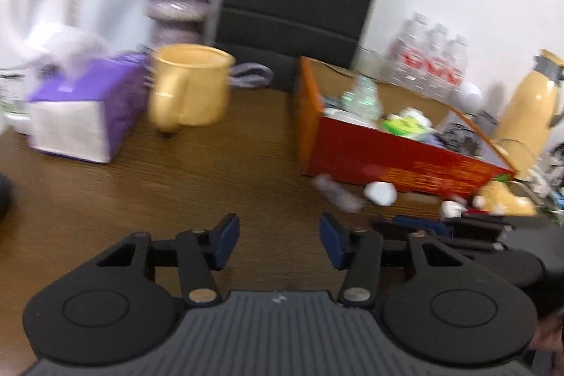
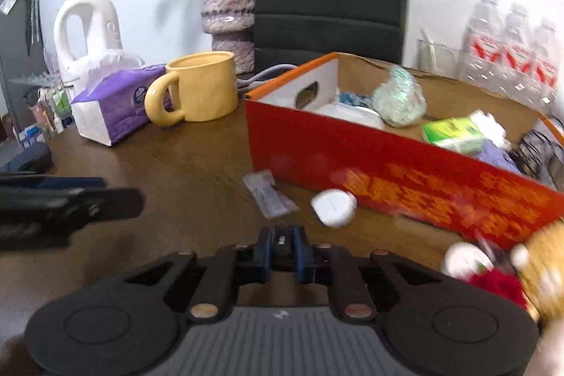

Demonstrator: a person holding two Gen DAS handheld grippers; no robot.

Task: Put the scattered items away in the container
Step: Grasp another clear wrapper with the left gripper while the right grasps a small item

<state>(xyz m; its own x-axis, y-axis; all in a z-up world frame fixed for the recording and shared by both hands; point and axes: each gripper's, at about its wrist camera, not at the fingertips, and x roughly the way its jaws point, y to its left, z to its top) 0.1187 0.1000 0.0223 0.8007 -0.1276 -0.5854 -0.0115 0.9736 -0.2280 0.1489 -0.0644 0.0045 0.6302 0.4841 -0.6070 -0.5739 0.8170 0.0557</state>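
The right gripper point(image 2: 282, 244) pinches a small black item point(image 2: 281, 240) between its blue pads, low over the brown table point(image 2: 183, 157). The left gripper point(image 1: 279, 240) stands spread with nothing between its fingers. Just beyond, the red cardboard box point(image 2: 405, 178) already holds several things; a white plug point(image 2: 334, 207) and a clear packet point(image 2: 269, 194) lie before its near wall, left of a yellow plush toy point(image 2: 543, 273)
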